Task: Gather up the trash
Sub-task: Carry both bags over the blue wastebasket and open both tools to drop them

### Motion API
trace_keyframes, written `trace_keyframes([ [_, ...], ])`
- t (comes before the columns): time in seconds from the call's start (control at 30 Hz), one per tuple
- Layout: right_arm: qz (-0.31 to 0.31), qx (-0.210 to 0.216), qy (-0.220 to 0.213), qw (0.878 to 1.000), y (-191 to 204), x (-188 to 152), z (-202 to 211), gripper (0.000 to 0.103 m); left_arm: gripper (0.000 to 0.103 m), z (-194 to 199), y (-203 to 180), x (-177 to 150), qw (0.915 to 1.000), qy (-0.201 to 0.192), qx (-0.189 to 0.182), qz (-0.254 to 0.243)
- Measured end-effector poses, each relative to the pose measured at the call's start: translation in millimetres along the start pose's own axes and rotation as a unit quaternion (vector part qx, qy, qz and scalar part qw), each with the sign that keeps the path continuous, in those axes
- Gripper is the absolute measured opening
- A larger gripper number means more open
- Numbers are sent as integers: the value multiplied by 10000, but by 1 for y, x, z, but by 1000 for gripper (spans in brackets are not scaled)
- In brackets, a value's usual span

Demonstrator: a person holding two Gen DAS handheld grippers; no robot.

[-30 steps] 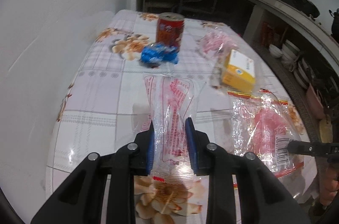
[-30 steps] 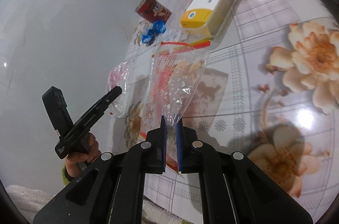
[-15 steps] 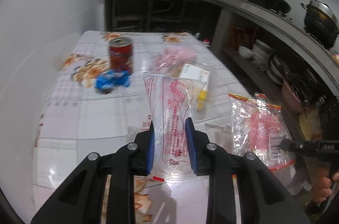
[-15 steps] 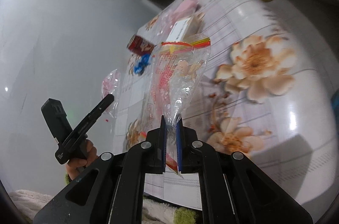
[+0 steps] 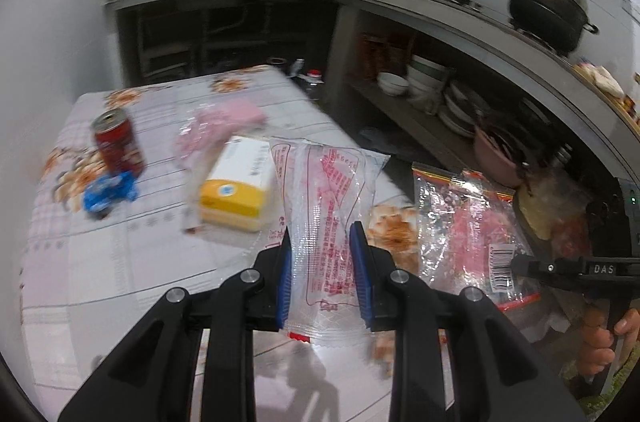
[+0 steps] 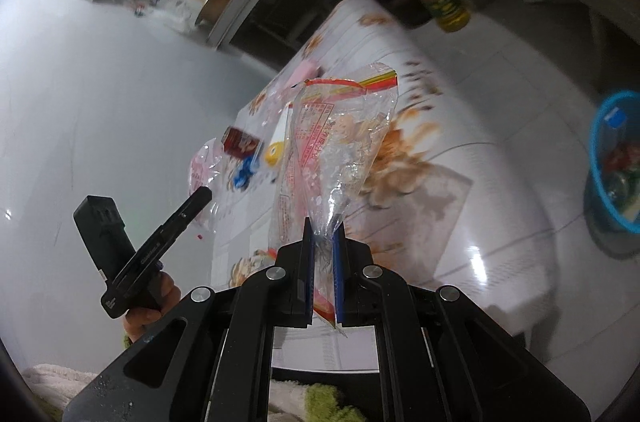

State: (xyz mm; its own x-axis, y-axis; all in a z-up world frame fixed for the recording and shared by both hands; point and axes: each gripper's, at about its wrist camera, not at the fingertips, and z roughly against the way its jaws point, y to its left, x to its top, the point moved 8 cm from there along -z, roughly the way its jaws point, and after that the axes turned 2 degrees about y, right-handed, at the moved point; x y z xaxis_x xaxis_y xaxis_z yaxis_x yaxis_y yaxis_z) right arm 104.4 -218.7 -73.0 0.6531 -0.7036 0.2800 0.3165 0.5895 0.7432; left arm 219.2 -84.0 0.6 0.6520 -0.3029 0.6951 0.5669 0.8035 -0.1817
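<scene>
Trash here means two wrappers, each pinched in its own gripper above the surface (image 5: 152, 254). One is a clear wrapper with red print (image 5: 326, 206), standing upright between the blue pads (image 5: 285, 282) of the left gripper (image 5: 322, 276), which is closed on its lower part. The other is a crinkled clear bag with a red and yellow strip (image 6: 340, 142) along its top, and the right gripper (image 6: 323, 272) is clamped almost fully together on its gathered lower end, so the bag fans out above the jaws. In the left wrist view this bag (image 5: 468, 222) hangs to the right of the left gripper, with the right gripper (image 5: 520, 264) biting its edge near a barcode. Ahead of the left gripper and to its left, on the flowered surface, lie a yellow and white box (image 5: 236, 190), a pink plastic bag (image 5: 224, 126) beyond it, a red can (image 5: 118, 146) standing upright, and a crumpled blue wrapper (image 5: 110, 194) just in front of the can. In the right wrist view a blue basket (image 6: 616, 166) with rubbish in it stands on the floor, well to the right of the right gripper and beside the surface (image 6: 460, 222).
</scene>
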Motion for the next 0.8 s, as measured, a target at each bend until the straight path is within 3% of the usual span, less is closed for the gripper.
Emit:
trace_keyframes([
  [0.3,-453,-334,-483,9972,-50,-6,54,6,25,-38,-89,9,9953,239,-760,-546],
  [0.5,-1088,-791,-1056,9853,-110,-12,104,6,25,-70,-171,16,9828,628,-1439,-967],
  [0.6,-1585,-1169,-1388,9705,-150,-18,132,6,25,-93,-212,15,9727,972,-1776,-1135],
  [0.73,-2216,-1698,-1679,9454,-206,-32,158,6,26,-139,-277,5,9499,1710,-2237,-1357],
  [0.8,-2531,-1973,-1760,9306,-238,-40,165,6,26,-159,-301,-4,9422,1947,-2264,-1516],
])
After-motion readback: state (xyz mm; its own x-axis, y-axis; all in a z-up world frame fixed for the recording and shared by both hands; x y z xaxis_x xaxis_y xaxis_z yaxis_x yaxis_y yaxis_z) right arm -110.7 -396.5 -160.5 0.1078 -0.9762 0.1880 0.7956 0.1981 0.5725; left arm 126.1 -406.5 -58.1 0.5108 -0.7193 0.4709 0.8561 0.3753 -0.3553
